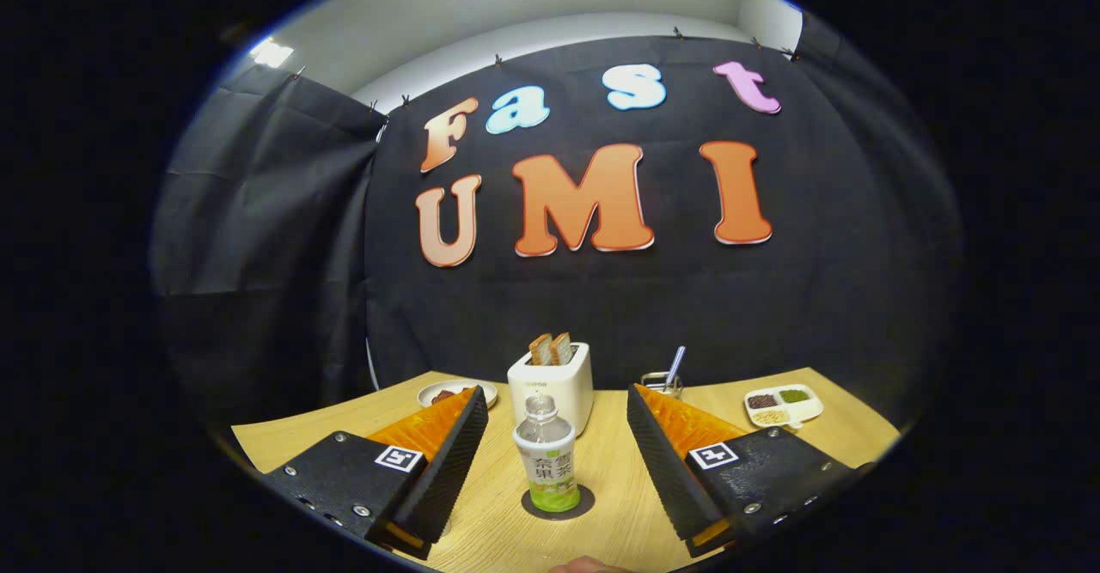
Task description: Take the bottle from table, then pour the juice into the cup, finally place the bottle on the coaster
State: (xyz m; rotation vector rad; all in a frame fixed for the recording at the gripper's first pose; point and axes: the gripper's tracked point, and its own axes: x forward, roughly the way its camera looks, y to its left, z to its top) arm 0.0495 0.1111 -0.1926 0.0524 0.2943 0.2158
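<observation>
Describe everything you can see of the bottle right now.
The bottle is small, of clear plastic, with a white and green label round its body. No cap shows on its neck. A little green juice lies at its base. It stands upright on a dark round coaster on the wooden table, in front of the white toaster. It stands between the two fingers of the tool, which are spread wide; neither finger touches it.

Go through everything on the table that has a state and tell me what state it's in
bottle: upright on the coaster, no cap visible
gripper: fingers open, bottle between them, untouched
toaster: two bread slices sticking up
divided dish: compartments filled
plate: food on it
</observation>
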